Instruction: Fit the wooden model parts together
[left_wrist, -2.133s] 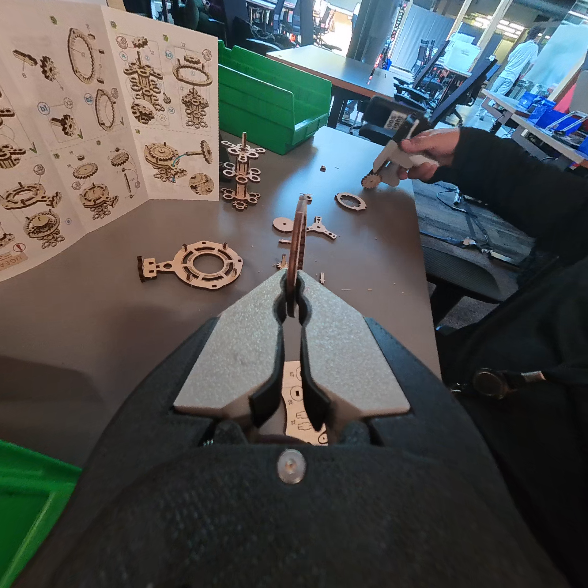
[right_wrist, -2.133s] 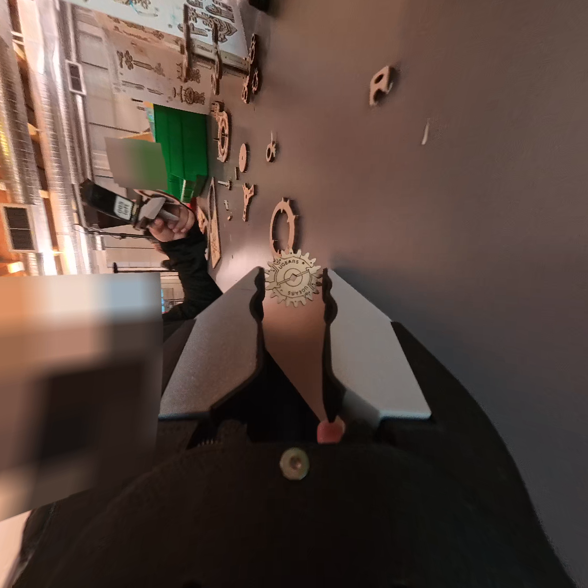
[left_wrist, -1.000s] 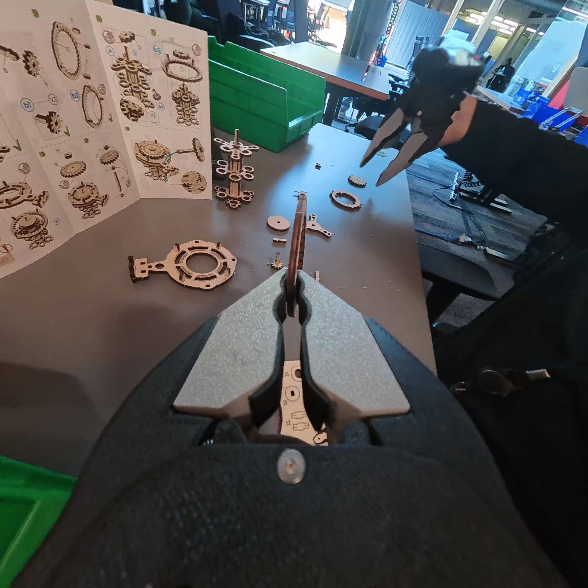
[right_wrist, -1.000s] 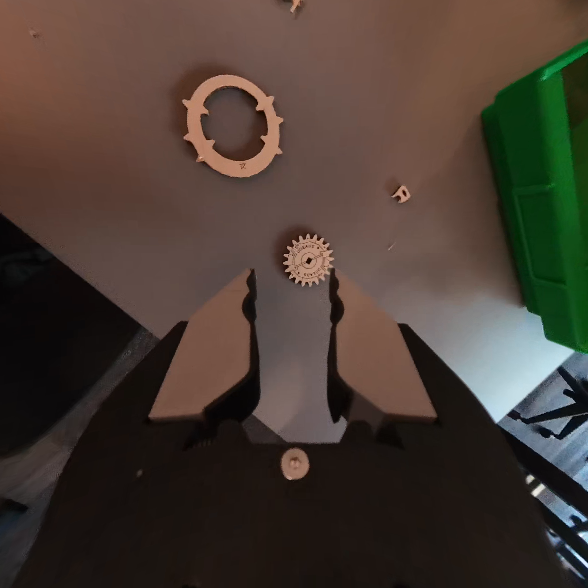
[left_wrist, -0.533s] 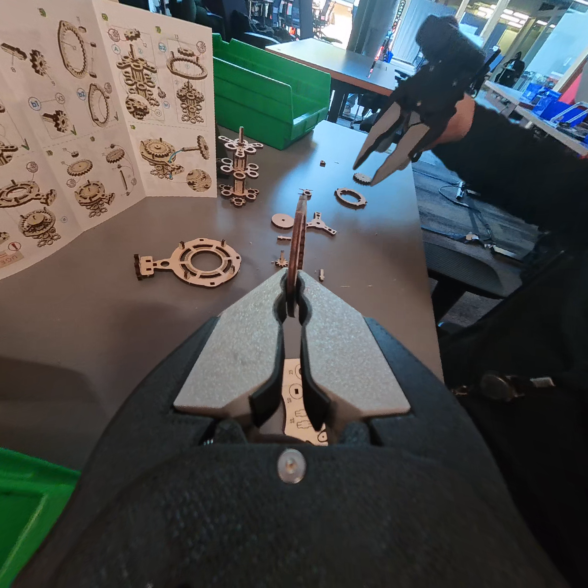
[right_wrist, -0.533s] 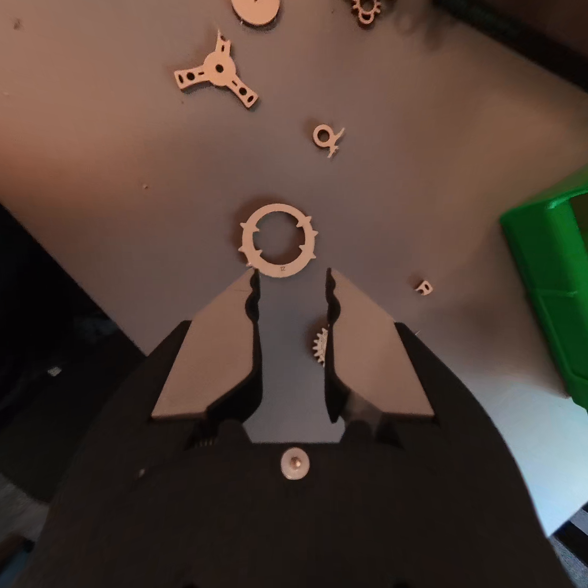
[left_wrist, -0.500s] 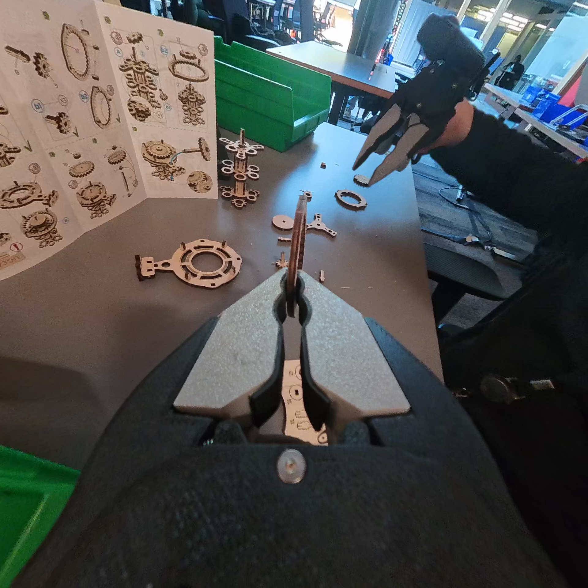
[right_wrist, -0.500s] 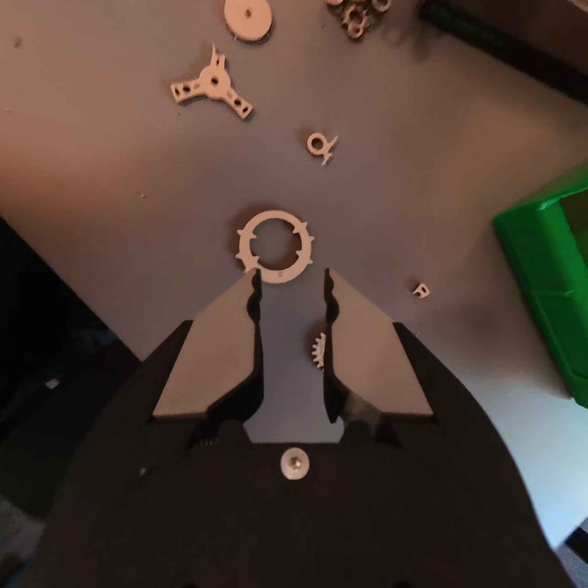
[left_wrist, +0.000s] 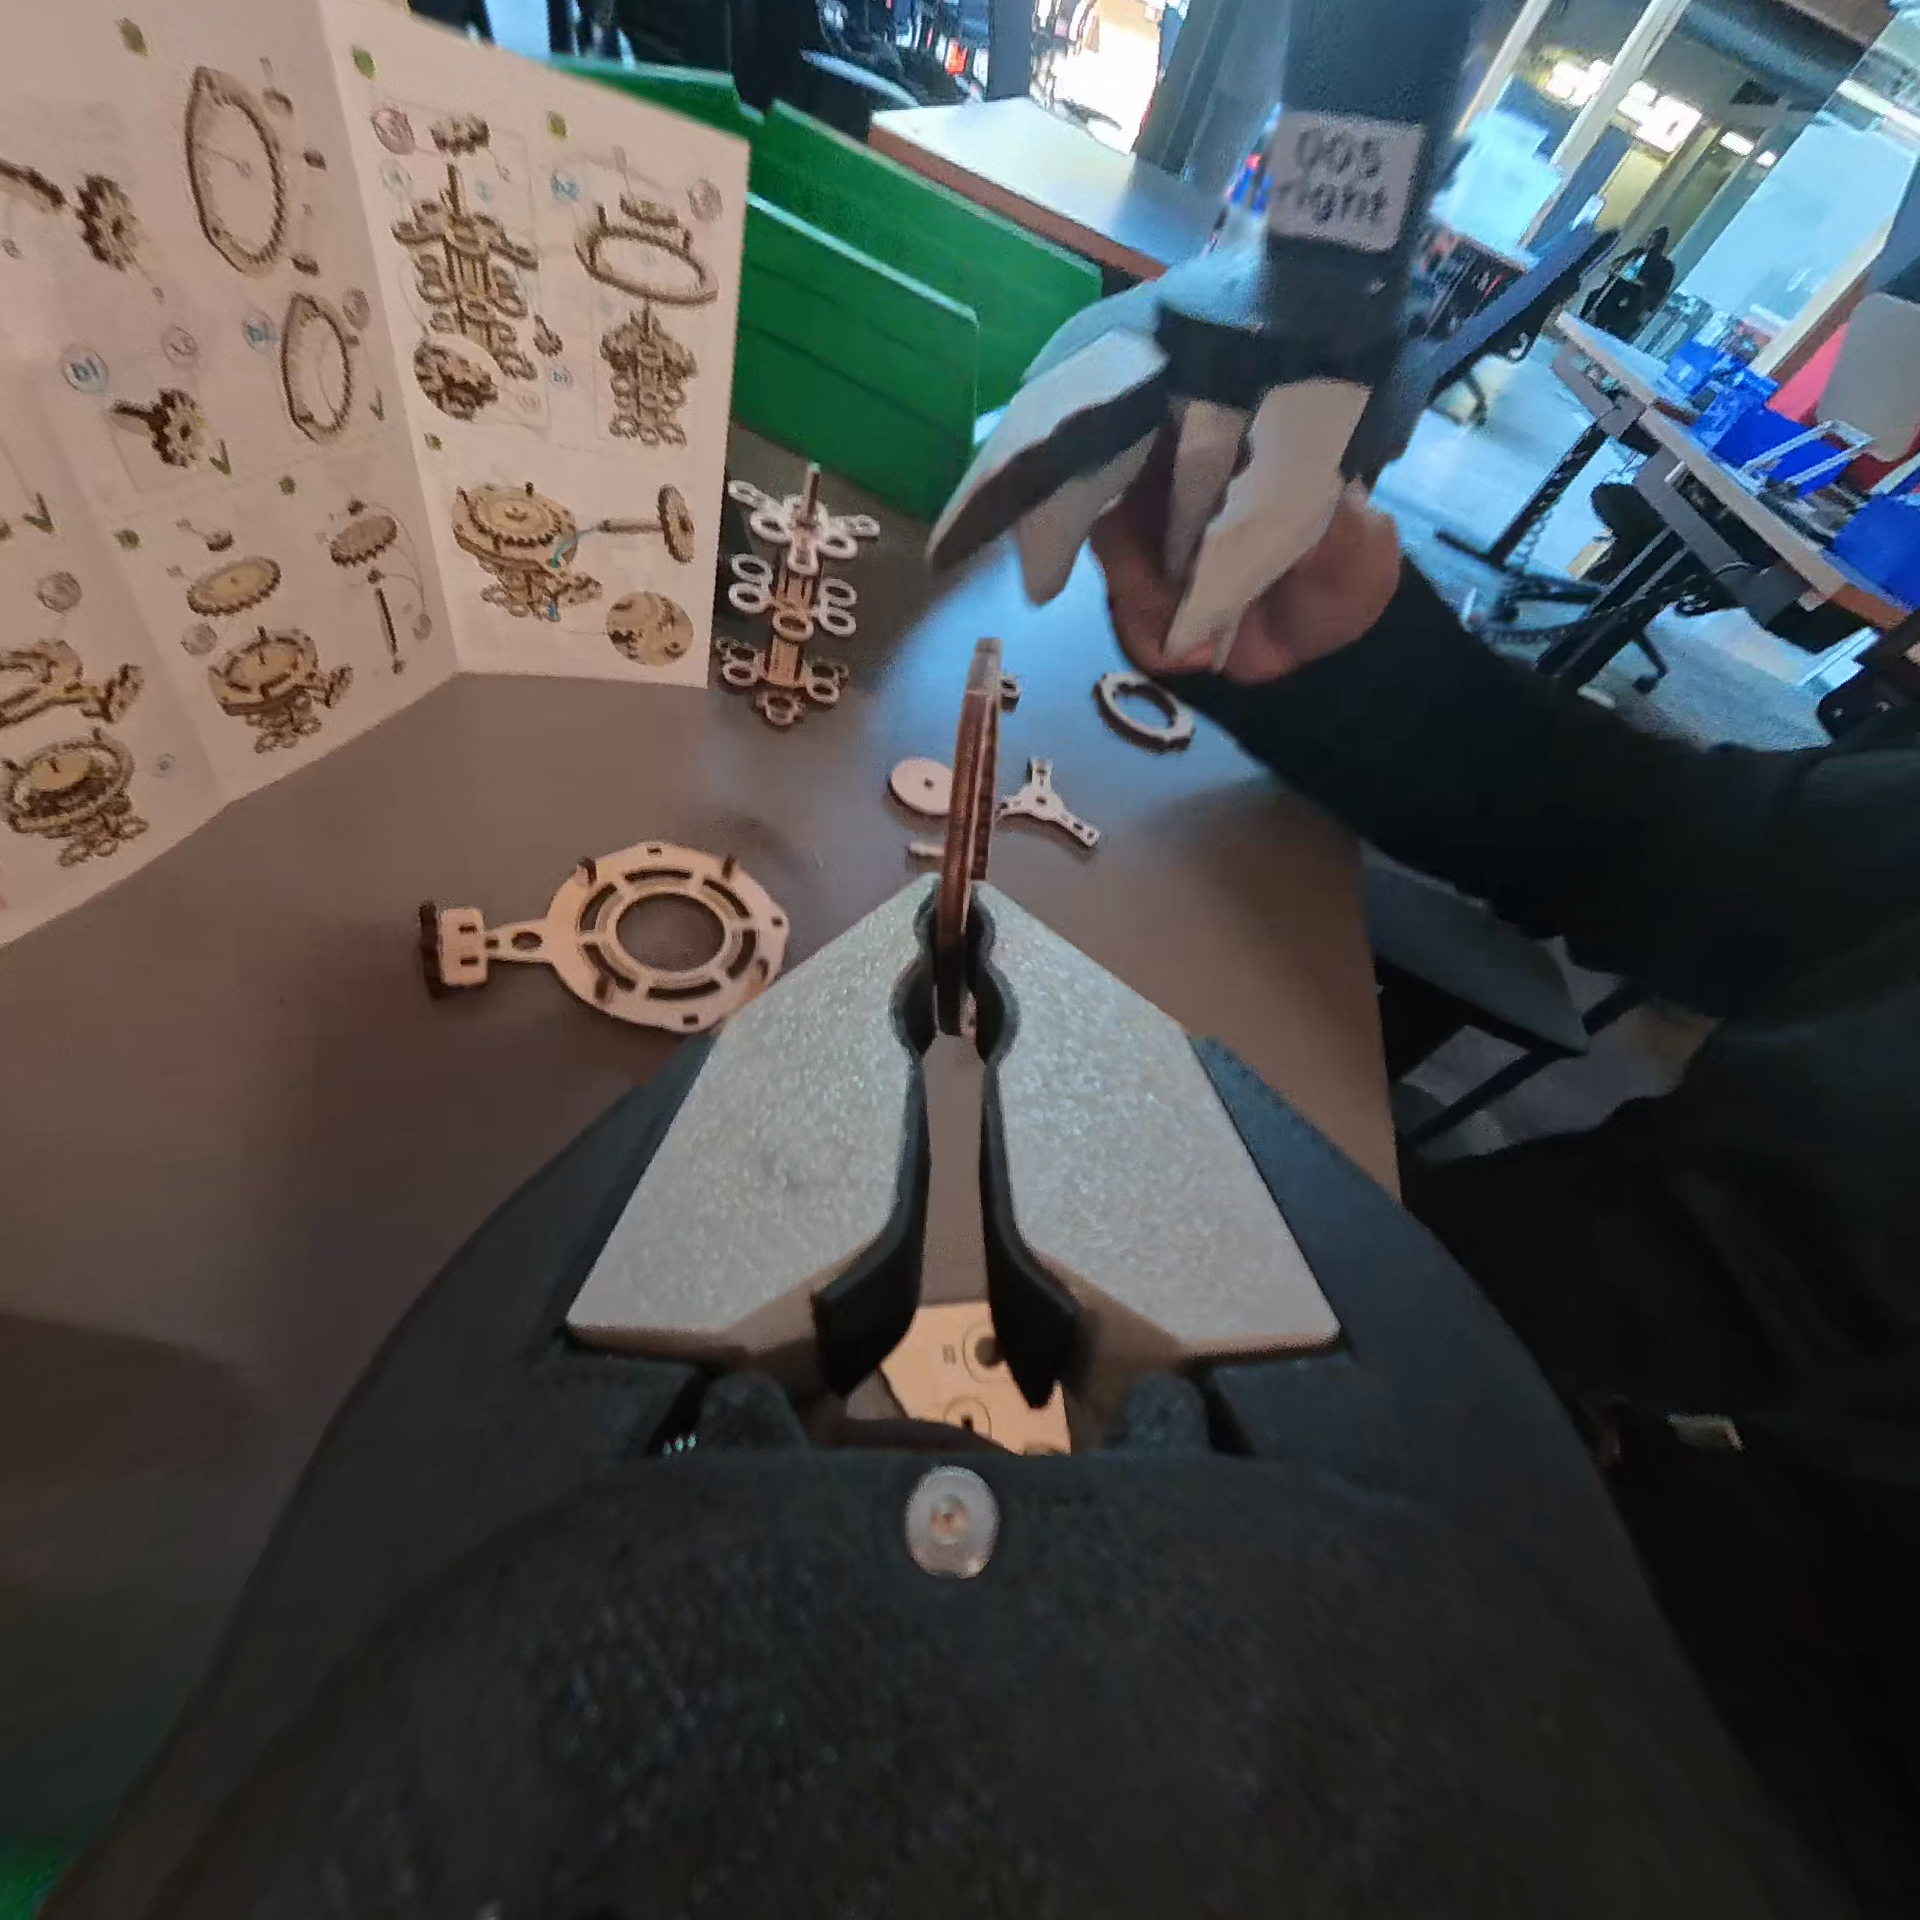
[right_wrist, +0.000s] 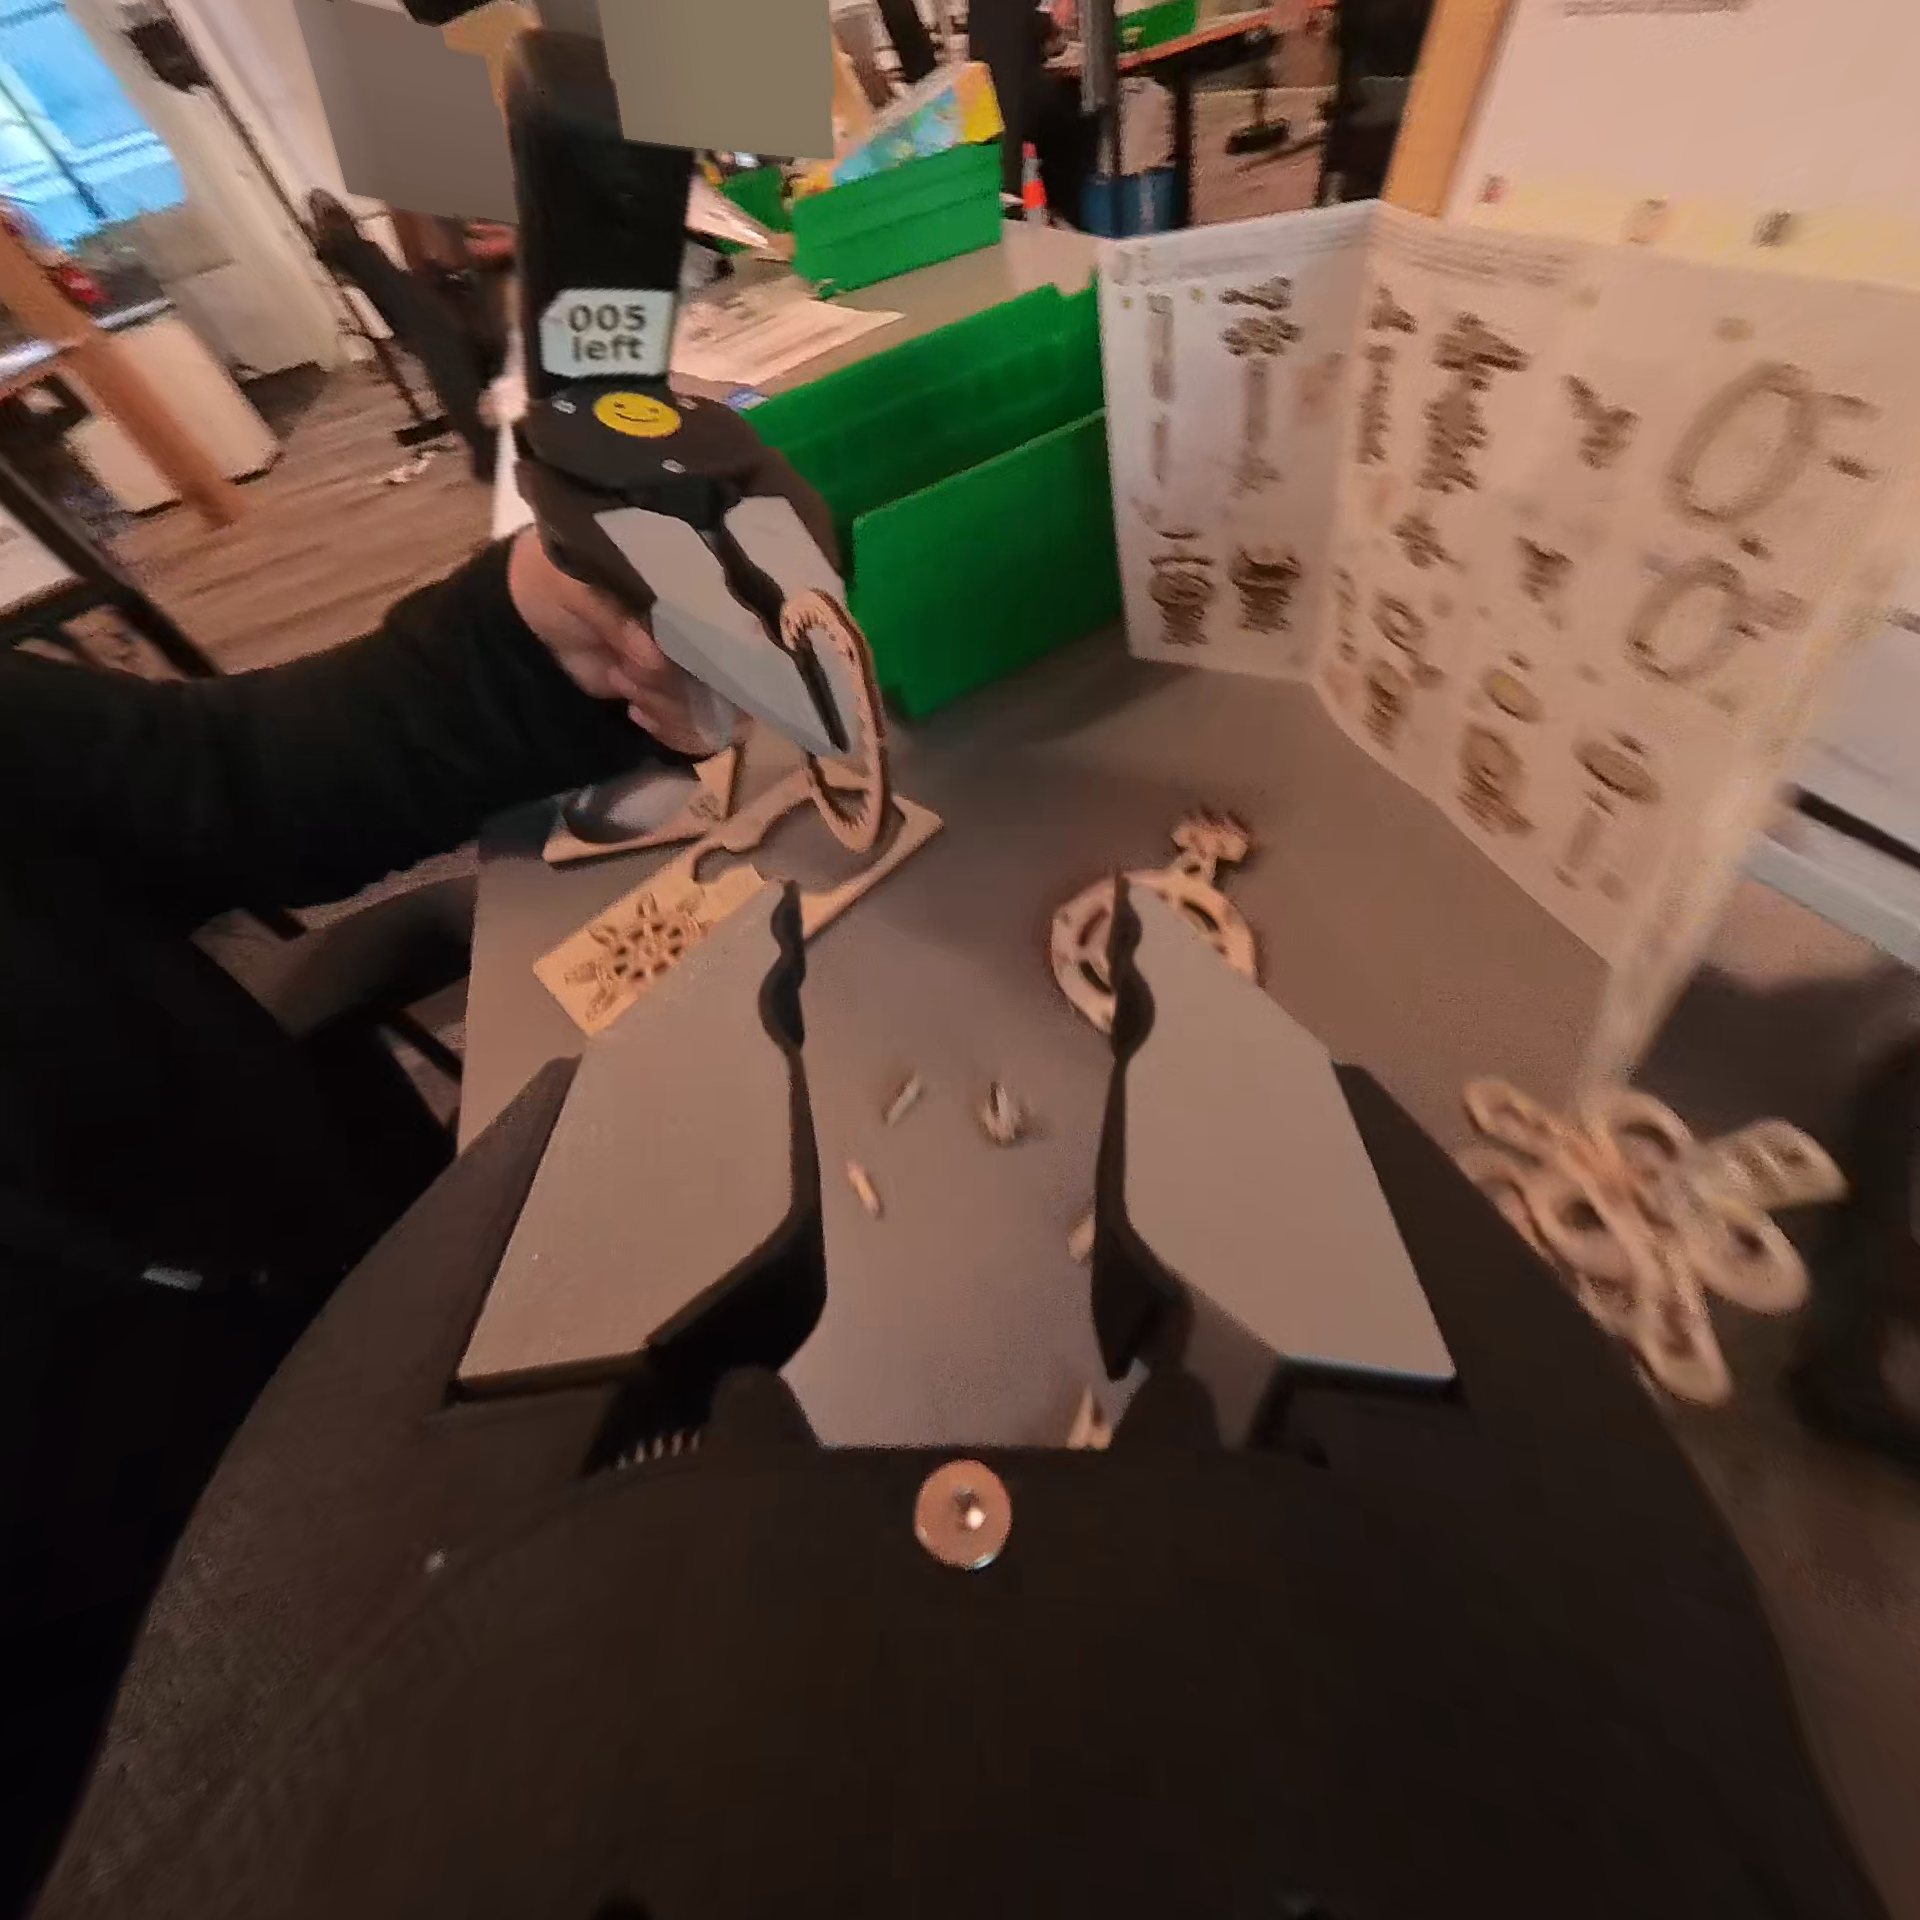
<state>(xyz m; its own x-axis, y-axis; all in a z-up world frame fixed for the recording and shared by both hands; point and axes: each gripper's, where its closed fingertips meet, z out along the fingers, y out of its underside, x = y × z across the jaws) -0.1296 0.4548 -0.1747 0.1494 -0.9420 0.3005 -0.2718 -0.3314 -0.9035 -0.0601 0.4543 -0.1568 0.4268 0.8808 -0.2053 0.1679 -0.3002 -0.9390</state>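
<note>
The left tool (left_wrist: 953, 940) grips a wooden ring (left_wrist: 971, 769) edge-on at frame centre, above the worktop (left_wrist: 260, 1091). The right tool (right_wrist: 951, 966) hangs open and empty; the ring (right_wrist: 842, 717) sits upper left of it, well apart.

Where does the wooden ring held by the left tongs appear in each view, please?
Left wrist view: the ring stands edge-on at centre, clamped in the left tongs.
Right wrist view: upper left of centre, the ring shows its toothed face.
Shared landmark: the folded instruction sheet.
</note>
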